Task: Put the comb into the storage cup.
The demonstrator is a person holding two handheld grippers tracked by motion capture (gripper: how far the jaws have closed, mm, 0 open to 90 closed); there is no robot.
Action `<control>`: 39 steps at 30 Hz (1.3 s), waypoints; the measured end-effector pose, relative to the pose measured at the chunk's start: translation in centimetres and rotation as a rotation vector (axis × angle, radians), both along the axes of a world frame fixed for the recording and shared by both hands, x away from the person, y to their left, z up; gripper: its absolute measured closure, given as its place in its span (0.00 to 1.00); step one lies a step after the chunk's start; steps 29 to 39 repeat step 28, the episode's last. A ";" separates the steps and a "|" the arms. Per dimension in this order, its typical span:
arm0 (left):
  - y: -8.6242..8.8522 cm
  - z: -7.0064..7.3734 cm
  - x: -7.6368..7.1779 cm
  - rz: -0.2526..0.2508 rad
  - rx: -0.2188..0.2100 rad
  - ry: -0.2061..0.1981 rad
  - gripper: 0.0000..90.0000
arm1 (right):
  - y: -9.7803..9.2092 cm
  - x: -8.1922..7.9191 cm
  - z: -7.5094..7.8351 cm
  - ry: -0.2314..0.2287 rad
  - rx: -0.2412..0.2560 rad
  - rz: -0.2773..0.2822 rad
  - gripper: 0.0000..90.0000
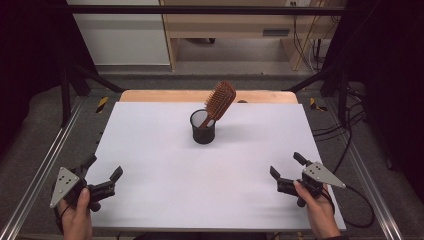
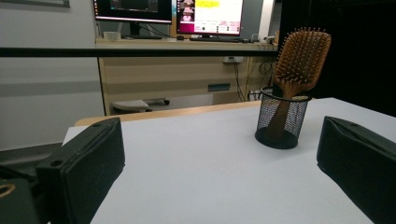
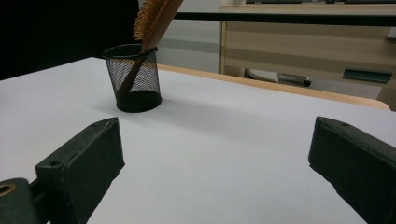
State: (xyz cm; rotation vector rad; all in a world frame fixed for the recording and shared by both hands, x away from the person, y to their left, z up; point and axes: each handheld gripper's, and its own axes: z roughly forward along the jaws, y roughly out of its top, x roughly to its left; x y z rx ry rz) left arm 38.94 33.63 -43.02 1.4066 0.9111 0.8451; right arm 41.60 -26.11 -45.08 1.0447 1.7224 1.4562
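High view: your left tool [image 1: 104, 175] and right tool [image 1: 286, 167] rest at the near corners of the desk [image 1: 165, 175], both spread wide and empty, with the hairbrush [image 1: 218, 102] handle-down in the mesh cup [image 1: 203, 127] well ahead between them, about equally far from each. Left gripper view: the brush [image 2: 299, 63] stands ahead toward the right jaw, its long axis tilting right. Right gripper view: the cup [image 3: 133, 77] sits ahead on the left, the brush [image 3: 154, 21] leaning right.

White-topped table [image 1: 165, 190] (wooden far edge), black mesh cup [image 1: 203, 127] directly on it.
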 end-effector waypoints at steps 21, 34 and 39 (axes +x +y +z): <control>-0.4 -0.1 0.5 -0.045 -0.033 -0.013 0.02 | 3.5 0.8 -0.6 -0.002 -0.027 0.094 0.04; -1.0 -0.1 0.6 -0.071 -0.021 -0.021 0.02 | 3.7 1.0 -1.0 0.010 -0.063 0.109 0.04; -1.0 -0.1 0.6 -0.071 -0.021 -0.021 0.02 | 3.7 1.0 -1.0 0.010 -0.063 0.109 0.04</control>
